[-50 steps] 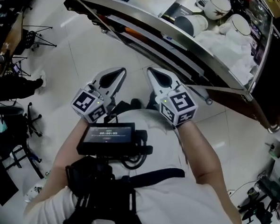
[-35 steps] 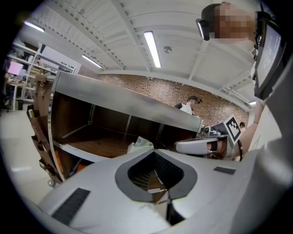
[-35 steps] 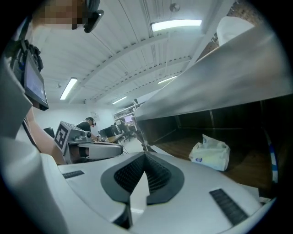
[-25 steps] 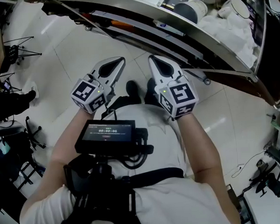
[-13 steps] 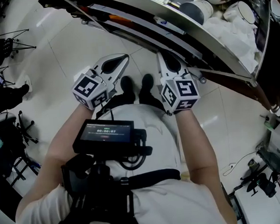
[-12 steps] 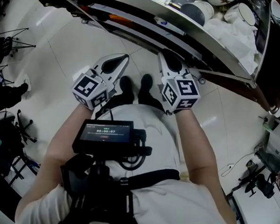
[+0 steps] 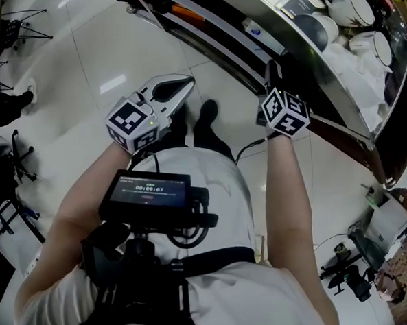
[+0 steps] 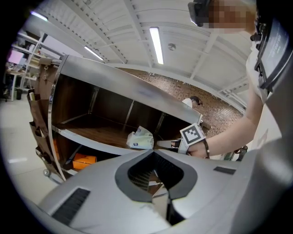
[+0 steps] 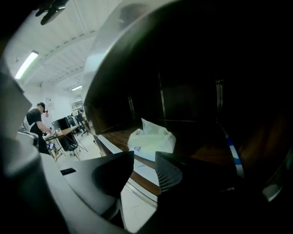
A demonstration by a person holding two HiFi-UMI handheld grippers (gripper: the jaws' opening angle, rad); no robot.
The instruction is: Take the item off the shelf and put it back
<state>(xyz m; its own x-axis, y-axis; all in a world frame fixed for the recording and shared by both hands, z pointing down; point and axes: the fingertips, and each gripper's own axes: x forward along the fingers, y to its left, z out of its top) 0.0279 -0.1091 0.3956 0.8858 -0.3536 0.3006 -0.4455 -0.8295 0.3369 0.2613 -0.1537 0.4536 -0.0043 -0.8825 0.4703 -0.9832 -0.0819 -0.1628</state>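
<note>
Your right gripper's (image 9: 144,160) jaws are standing well apart, having just been opening, and they are gripping nothing: only the edge of the shelf (image 9: 112,136) is showing through the gap. The white bag (image 9: 151,139) is lying just beyond the tips on that wooden board, not yet touched. Your left gripper's (image 8: 153,151) jaws are closing tip to tip on nothing, with only the hollow behind the tips staying open, and it is hanging back from the shelf, well apart from the bag. From the head view, your right jaws are disappearing under the steel cabinet top (image 7: 326,82), so only the marker cube (image 7: 285,112) and your forearm are showing there. The right gripper view is running very dark: the right-hand jaw is melting into shadow, the back of the compartment is hard to make out, and the print on the bag is too small to read. Counting: you are working with two grippers and facing one bag on the board; one orange box (image 8: 84,161) is sitting on the level below; three cups (image 7: 317,28) are resting on the cabinet top, partly cut by the frame edge; one person (image 9: 36,121) is standing by a desk in the background.
</note>
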